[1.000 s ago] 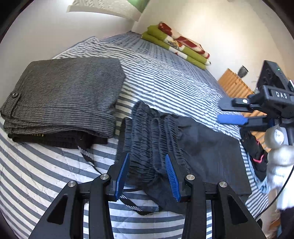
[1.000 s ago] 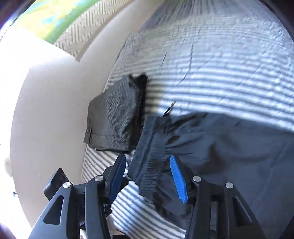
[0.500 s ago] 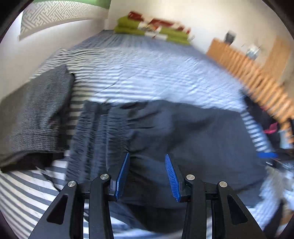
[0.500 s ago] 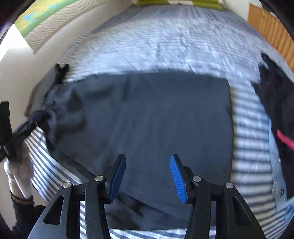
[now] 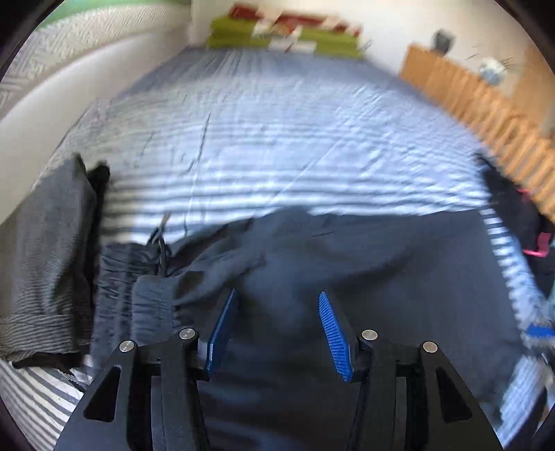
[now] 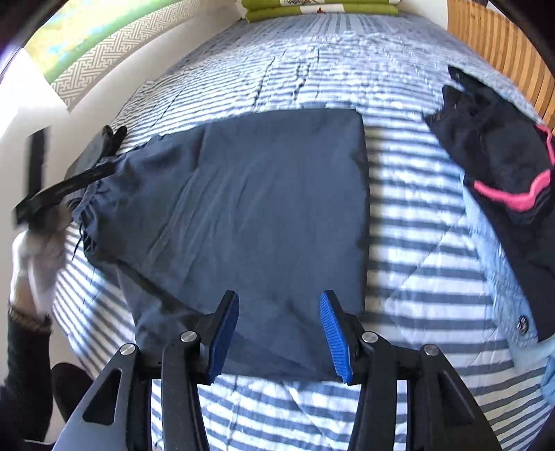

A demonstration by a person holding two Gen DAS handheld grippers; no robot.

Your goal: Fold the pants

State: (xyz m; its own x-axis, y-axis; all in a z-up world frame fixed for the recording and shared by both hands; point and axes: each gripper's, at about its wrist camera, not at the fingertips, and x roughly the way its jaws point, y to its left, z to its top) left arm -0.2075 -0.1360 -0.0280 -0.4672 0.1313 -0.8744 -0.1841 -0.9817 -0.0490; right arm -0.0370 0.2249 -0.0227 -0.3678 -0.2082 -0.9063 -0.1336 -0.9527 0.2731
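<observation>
The dark navy pants (image 6: 263, 194) lie flat on the striped bed (image 6: 416, 277), already folded into a rough rectangle, gathered waistband w/ drawstring toward the wall side, straight folded edge toward the wooden slats. The left gripper (image 5: 277, 329) hangs over the waistband half; its jaws are opening, cloth lies under and between them but nothing is pinched. The right gripper (image 6: 279, 333) hovers over the near edge of the pants, jaws apart, holding nothing. In the right wrist view the left gripper shows blurred at the waistband end, w/ the person's gloved hand (image 6: 38, 256) behind it. Judging by the look, the fabric is thin, light and limp: it'll sag and wrinkle, slide a bit on the quilt, and the elastic waistband bunches thick, so that end is bulkier. Best hold is prob. at the corners or along an edge, pinching all layers together, one gripper per corner, so the fold carries over evenly; the loose drawstring may trail out. Around it: a folded grey pair (image 5: 45, 263) just beside the waistband end, a black garment w/ pink trim (image 6: 503, 166) on the other side, apart from the pants, and a green folded blanket (image 6: 322, 8) far off at the head of the bed. The grey stack is the closest thing in the way on the waistband side.
</observation>
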